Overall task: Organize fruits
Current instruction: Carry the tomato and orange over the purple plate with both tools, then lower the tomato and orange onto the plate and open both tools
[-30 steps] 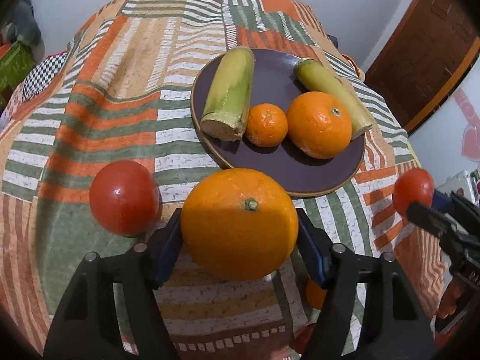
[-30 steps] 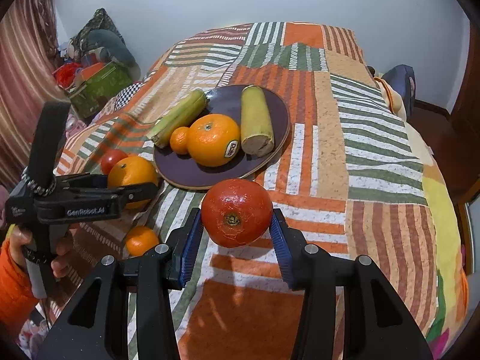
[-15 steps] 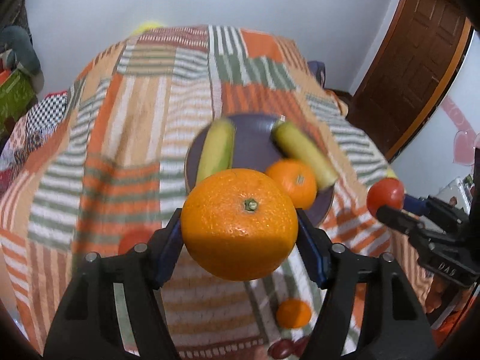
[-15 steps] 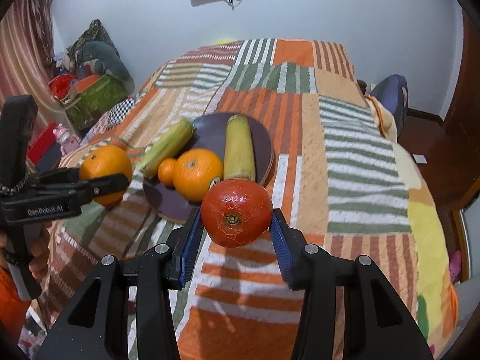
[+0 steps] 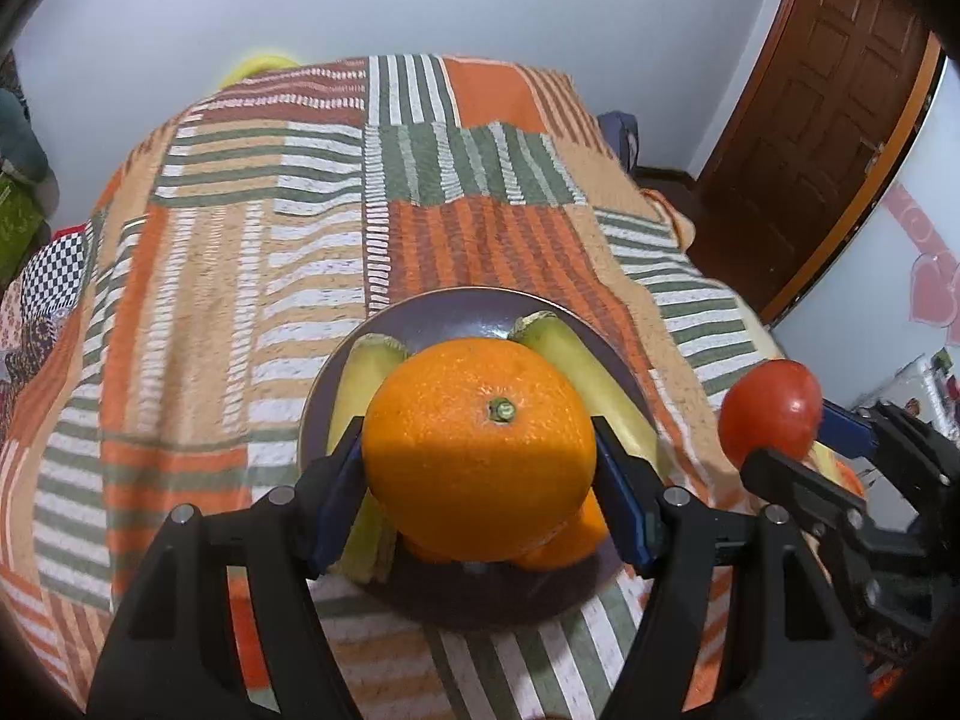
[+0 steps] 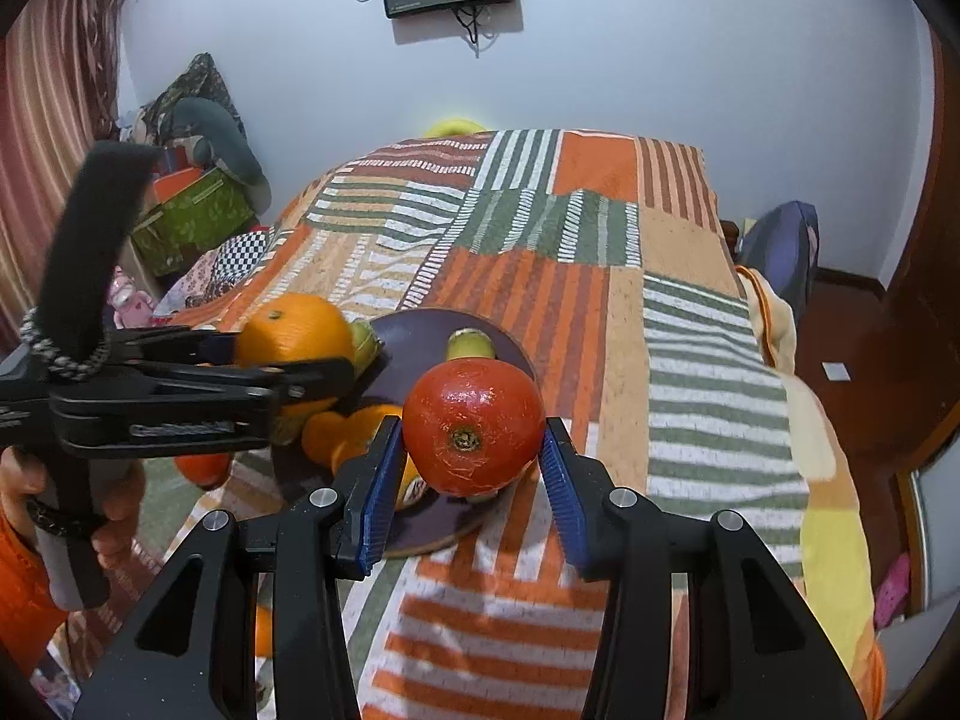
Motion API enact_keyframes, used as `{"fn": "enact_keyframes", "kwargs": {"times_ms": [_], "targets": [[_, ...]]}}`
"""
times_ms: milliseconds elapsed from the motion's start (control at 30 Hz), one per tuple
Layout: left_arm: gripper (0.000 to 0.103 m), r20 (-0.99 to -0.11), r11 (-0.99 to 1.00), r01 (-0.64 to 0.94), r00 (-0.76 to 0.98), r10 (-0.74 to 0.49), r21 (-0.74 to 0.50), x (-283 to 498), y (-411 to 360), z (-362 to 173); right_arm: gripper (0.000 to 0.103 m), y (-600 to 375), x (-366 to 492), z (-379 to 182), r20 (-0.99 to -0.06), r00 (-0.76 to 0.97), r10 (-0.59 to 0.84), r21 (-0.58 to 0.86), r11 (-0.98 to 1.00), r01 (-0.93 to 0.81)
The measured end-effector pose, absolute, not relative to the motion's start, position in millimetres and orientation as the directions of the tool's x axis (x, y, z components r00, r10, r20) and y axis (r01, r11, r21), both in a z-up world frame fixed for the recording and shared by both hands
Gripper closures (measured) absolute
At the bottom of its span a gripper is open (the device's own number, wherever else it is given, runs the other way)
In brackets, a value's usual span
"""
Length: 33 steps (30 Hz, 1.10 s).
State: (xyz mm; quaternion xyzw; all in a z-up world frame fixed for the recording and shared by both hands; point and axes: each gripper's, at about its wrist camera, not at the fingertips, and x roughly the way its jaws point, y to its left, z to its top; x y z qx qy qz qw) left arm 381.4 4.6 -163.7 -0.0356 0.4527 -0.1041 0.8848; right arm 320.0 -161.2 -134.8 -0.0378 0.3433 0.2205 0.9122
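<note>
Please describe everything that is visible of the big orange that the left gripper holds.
The large round orange has bright, pebbled, glossy peel and a small green stem button facing the left wrist camera. Its lower half is in shadow. The left gripper is shut on it, one blue pad on each side. It is held in the air in front of the dark purple plate, touching only the pads. The right wrist view shows it beside the plate's left edge.

No lettering reads clearly; the left gripper (image 6: pixel 288 378) print is blurred.
</note>
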Motion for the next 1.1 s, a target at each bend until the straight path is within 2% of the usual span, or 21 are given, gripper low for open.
{"fn": "enact_keyframes", "kwargs": {"times_ms": [167,433,833,1100], "targets": [[0.033,-0.823,0.979,0.143,0.531,-0.201,-0.147,404,-1,-182,0.061,-161,331,-145,-0.652,0.656,0.381,0.094,0.898,-0.429],[0.034,-0.819,0.978,0.172,0.539,-0.196,-0.121,411,-7,-185,0.061,-162,342,-159,-0.674,0.637,0.375,0.104,0.901,-0.420],[0.033,-0.802,0.964,0.151,0.536,-0.265,-0.218,407,12,-179,0.061,-145,348,-158,-0.675,0.626,0.391,0.103,0.890,-0.444],[0.029,-0.738,0.982,0.151,0.649,-0.186,-0.114,385,20,-145,0.061,-136,355,-161,-0.688,0.607,0.397,0.110,0.885,-0.453]]}}
